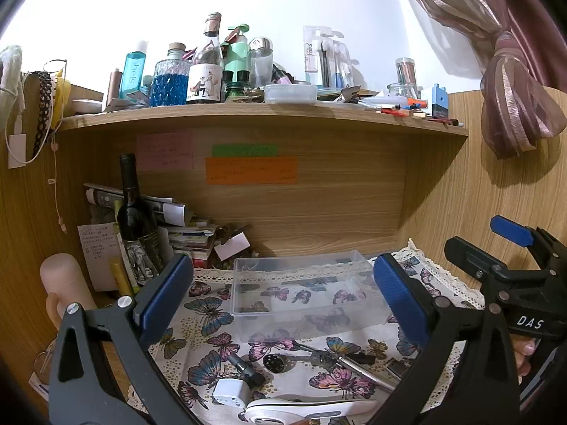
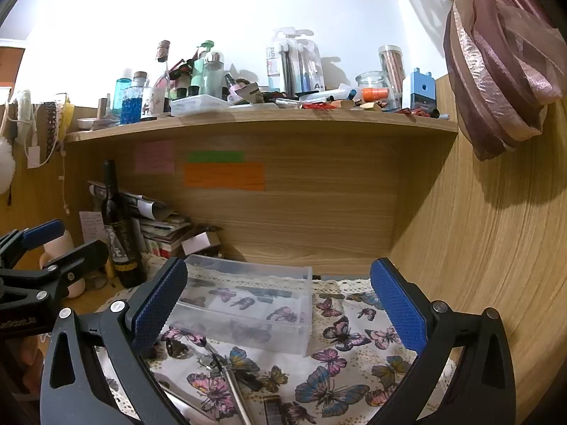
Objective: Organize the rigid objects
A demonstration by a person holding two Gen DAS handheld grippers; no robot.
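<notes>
A clear plastic box [image 1: 301, 292] stands empty on the butterfly cloth [image 1: 209, 318]; it also shows in the right wrist view [image 2: 248, 304]. In front of it lie small rigid items: a metal tool with a round head [image 1: 319, 357], a black-tipped piece [image 1: 244, 368], a white plug [image 1: 230, 395] and a white flat device [image 1: 308, 409]. My left gripper [image 1: 283, 297] is open and empty above these items. My right gripper [image 2: 280, 301] is open and empty, over the metal tool [image 2: 226, 372] and the cloth [image 2: 340, 372]. It also shows at the right of the left view [image 1: 510, 265].
A dark wine bottle [image 1: 136, 226] and stacked papers [image 1: 184, 226] stand at the back left. A pink bottle [image 1: 62, 283] is at far left. A shelf [image 1: 262, 113] above holds several bottles and jars. Wooden walls close the back and right.
</notes>
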